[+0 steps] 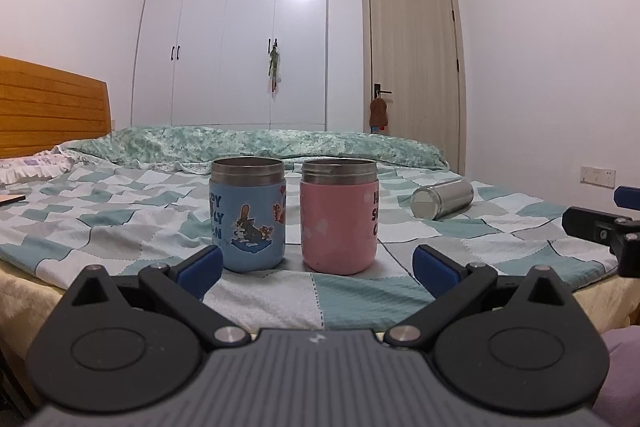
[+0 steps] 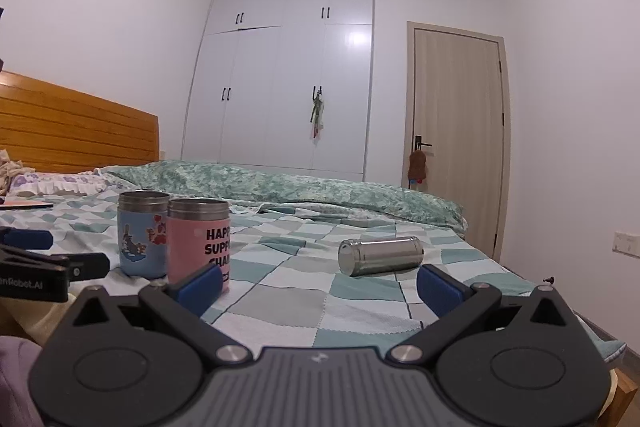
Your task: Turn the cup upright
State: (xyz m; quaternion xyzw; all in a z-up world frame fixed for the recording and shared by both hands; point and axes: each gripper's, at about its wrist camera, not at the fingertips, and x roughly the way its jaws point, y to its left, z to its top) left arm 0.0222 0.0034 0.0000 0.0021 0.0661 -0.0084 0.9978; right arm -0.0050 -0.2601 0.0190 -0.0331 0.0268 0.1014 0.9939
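steel cup [image 2: 380, 256] lying ahead of parted jaws

Black capitals on the pink cup [image 2: 199, 243], cut off at its right side: "HAPP", "SUPP", "CHA"; from the left wrist view only fragments at its right edge, "H", "S", "C"; on the blue cup [image 1: 249, 219], dark blue letters partly cut off at its left edge, "PY" and "LY" legible, the lowest line unclear; white lettering "nRobot.AI", its beginning cut off, on the body of the left gripper [image 2: 28, 283] at the near left of the right wrist view.
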